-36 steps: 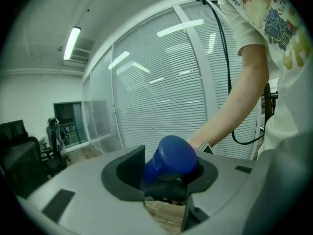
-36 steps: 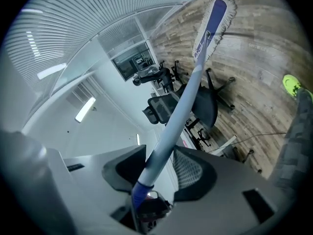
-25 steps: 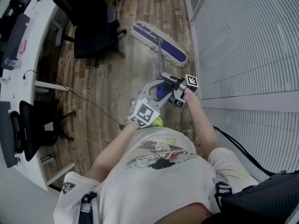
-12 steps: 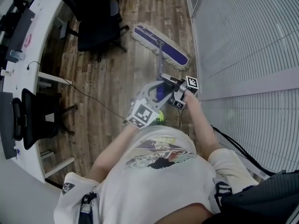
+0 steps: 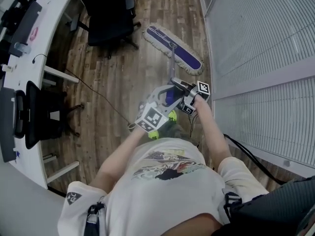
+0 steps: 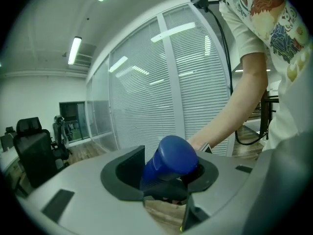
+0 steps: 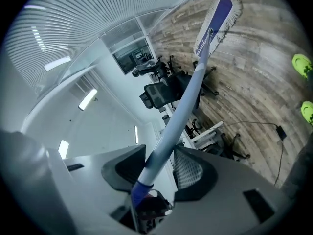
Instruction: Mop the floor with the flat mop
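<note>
While both stayed clamped on the mop handle [image 7: 183,104], the left gripper [image 6: 166,173] and right gripper [image 7: 156,168] pushed the mop head [image 5: 172,48] ahead of them further along the floor [image 5: 118,82], so the stroke looked underway.

The flat mop [image 5: 173,49] has been drawn back over the floor [image 5: 118,87] along with the fingers [image 7: 122,170] that grip its handle. Its head is now parted from the base of the black office chair [image 5: 110,14], beside which it lay a second ago. The chair and the white tabletop [image 5: 51,9] are now set farther ahead and to the left of the fingers, and a second green shoe [image 5: 153,134] has been brought into sight just behind the left gripper [image 6: 166,168].
</note>
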A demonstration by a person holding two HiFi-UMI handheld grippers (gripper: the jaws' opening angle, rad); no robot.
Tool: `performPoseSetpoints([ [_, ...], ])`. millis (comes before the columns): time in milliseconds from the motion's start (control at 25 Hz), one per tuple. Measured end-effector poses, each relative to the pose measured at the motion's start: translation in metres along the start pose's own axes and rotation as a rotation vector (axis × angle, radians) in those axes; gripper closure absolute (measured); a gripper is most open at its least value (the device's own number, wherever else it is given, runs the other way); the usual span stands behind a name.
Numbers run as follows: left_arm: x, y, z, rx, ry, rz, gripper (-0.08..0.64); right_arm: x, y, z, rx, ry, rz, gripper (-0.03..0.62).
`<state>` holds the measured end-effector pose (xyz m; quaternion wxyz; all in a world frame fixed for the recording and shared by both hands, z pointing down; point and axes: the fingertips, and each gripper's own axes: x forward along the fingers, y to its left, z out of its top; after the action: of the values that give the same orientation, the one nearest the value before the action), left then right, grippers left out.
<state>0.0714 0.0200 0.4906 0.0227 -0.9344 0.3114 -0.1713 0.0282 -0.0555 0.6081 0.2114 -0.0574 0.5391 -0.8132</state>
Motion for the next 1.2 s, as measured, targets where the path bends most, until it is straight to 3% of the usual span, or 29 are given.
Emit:
performPoseSetpoints([
  [280, -0.025, -0.004, -0.028, 0.008, 0.003, 0.017, 0.391, 0.010, -0.029, -0.016, -0.013, -0.093, -0.026, 0.423],
  [520, -0.025, -0.002, -0.026, 0.010, -0.020, 0.011, 0.391, 0.009, -0.028, -0.014, -0.034, -0.101, -0.037, 0.423],
  [760, -0.020, 0.000, -0.028, 0.016, -0.046, -0.012, 0.391, 0.012, -0.030, -0.008, -0.010, -0.078, 0.007, 0.423],
  [920, 0.005, 0.025, -0.018, 0.022, -0.069, -0.006, 0.391, 0.021, -0.015, 0.022, 0.013, -0.067, 0.062, 0.419],
  [1200, 0.106, 0.088, 0.002, 0.063, -0.032, -0.031, 0.391, 0.028, 0.036, 0.131, 0.051, -0.110, 0.087, 0.419],
])
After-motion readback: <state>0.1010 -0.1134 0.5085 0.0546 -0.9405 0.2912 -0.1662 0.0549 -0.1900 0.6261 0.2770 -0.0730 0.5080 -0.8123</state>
